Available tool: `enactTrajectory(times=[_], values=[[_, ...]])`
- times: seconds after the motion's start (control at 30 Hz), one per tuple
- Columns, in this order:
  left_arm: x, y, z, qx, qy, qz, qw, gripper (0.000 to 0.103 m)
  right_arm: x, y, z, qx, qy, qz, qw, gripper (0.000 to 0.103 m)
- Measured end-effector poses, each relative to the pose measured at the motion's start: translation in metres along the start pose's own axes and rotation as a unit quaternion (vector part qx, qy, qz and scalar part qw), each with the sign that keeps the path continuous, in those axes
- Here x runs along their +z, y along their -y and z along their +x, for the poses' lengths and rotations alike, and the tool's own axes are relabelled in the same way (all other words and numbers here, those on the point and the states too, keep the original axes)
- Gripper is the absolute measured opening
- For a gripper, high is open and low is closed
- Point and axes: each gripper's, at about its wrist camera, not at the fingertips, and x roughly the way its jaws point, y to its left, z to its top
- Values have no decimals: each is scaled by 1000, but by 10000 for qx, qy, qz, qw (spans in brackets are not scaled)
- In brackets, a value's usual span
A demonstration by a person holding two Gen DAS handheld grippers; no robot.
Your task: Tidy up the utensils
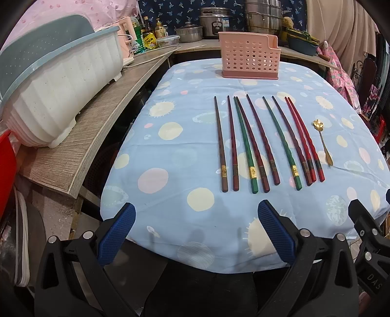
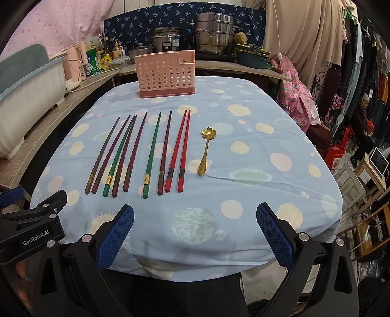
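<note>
Chopsticks [image 2: 136, 156], tapered, perhaps lacquered, beside flower-bowled gold spoon [image 2: 206, 151]

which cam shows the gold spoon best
The right wrist view: the spoon lies near the middle of the picture, with its flower-shaped bowl and handle plain. In the left wrist view the spoon sits far right, thinner and more bent by the lens.

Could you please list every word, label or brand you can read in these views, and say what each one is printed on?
"GenRobot.AI": on the left tool body, seen from the right wrist.
"DAS": on the right tool body, cut off by the frame edge.
Condiment bottles and rice cooker labels: too small to read.
</note>
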Motion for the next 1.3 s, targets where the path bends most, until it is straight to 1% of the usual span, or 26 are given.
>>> enactTrajectory(times=[1.3], values=[[-1, -1, -2, 57, 27, 2, 10000, 96, 0, -5, -2, 21, -14, -20, 10000, 96]])
